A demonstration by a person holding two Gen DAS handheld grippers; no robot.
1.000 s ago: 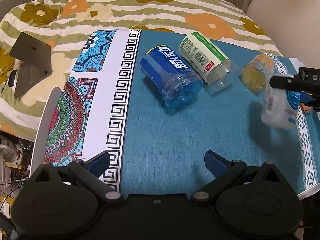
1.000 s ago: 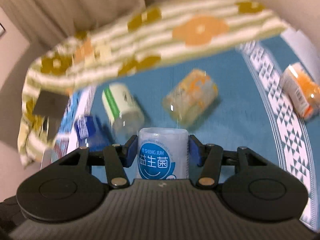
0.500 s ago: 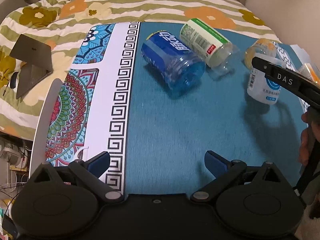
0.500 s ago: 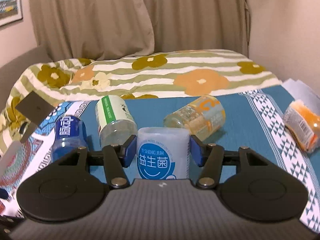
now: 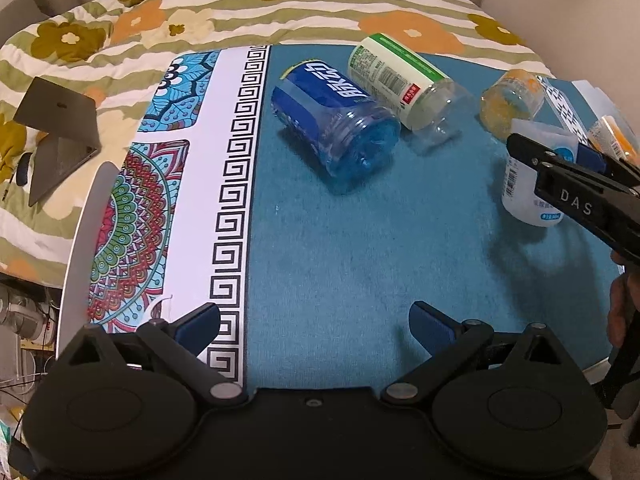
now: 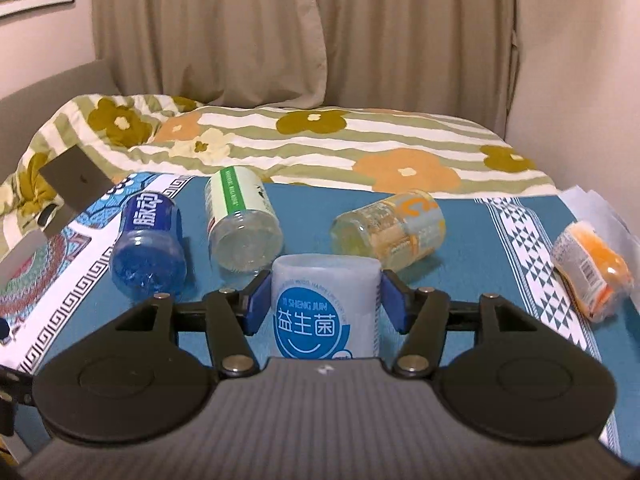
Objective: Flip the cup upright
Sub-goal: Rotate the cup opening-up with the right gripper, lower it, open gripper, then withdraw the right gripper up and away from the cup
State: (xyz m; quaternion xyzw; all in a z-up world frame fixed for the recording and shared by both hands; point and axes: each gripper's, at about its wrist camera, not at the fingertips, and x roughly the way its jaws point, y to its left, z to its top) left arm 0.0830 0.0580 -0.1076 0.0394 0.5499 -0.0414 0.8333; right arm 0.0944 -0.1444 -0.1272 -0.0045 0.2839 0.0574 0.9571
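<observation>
Fingers [image 6: 256, 304] of my right gripper [image 6: 325, 300] clamp the upright cup [image 6: 325, 308] mid-wall; light, thin, crushable plastic. Left gripper [image 5: 314, 322] spread, idle.

The left wrist view looks down steeply from near the worktop's [image 5: 360, 240] front; the right looks low and level across it. Both share the blue bottle [image 5: 336, 120] [image 6: 150, 248].

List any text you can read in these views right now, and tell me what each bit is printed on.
"YI SHENG JUN" and "益生菌": white cup, between the right gripper fingers.
"DAS": right gripper finger.
"脉动": blue cup, lying on its side.
"C": orange-and-yellow cup, lying down.
Green-striped cup: barcode and fine print too small to read.
Far-right orange cup: print too small.
</observation>
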